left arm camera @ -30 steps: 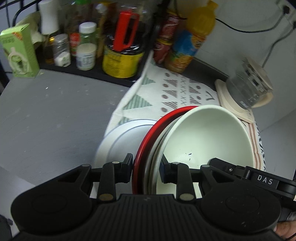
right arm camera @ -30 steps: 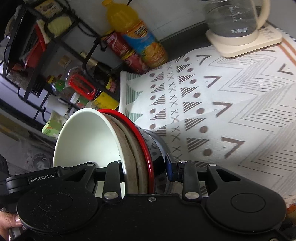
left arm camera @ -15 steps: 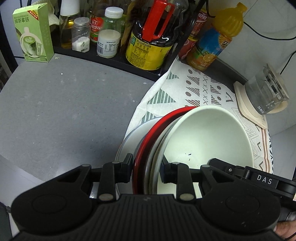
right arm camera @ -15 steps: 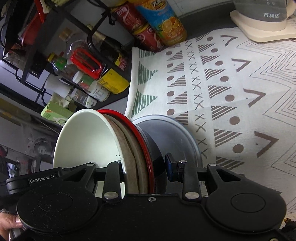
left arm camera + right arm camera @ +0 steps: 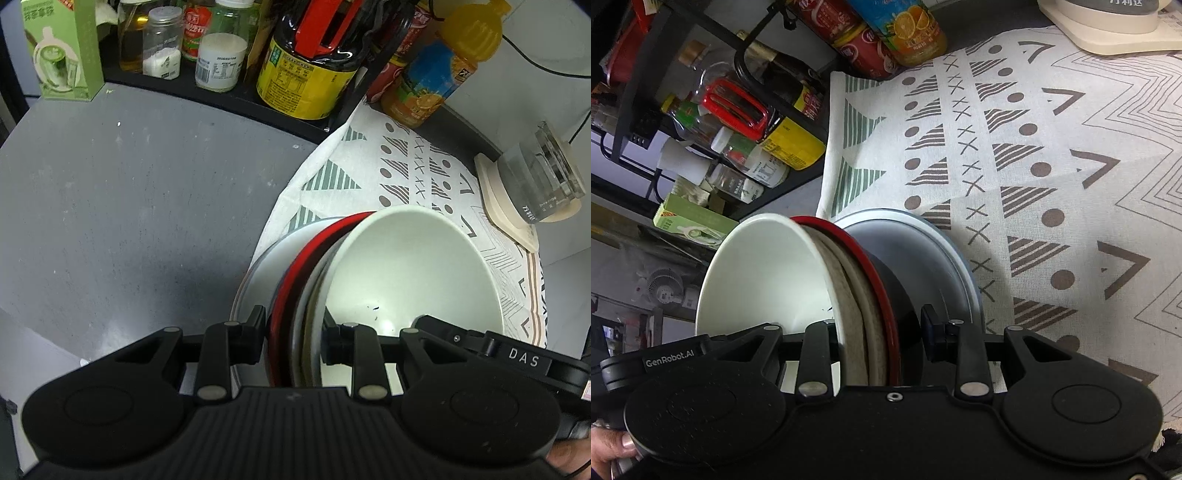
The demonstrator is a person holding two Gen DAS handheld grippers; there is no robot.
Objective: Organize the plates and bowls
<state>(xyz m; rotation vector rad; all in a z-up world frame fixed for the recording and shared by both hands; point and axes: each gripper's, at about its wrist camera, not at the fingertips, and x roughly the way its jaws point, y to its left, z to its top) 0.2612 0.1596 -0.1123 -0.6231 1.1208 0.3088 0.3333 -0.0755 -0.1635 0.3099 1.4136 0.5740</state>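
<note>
A nested stack of bowls hangs tilted between both grippers: a white bowl (image 5: pixel 413 273) innermost, beige ones behind it, a red-rimmed dark bowl (image 5: pixel 295 266) outermost. My left gripper (image 5: pixel 293 339) is shut on the stack's near rim. In the right wrist view my right gripper (image 5: pixel 879 332) is shut on the opposite rim, with the white bowl (image 5: pixel 764 273) at its left and the red rim (image 5: pixel 864 258) in the middle. Just under the stack a grey plate (image 5: pixel 258 266) (image 5: pixel 934 251) lies on the edge of the patterned cloth (image 5: pixel 1052 177).
A black rack (image 5: pixel 221 92) along the back holds jars, a big yellow-labelled bottle (image 5: pixel 306 74) and a green carton (image 5: pixel 62 51). An orange juice bottle (image 5: pixel 432 81) and red cans stand beside it. A glass kettle (image 5: pixel 539 181) sits on a cream base. Bare grey counter (image 5: pixel 129 206) lies left.
Both grippers have sunk with the bowl stack toward the grey plate, which now shows larger below the stack. The grips are unchanged.
</note>
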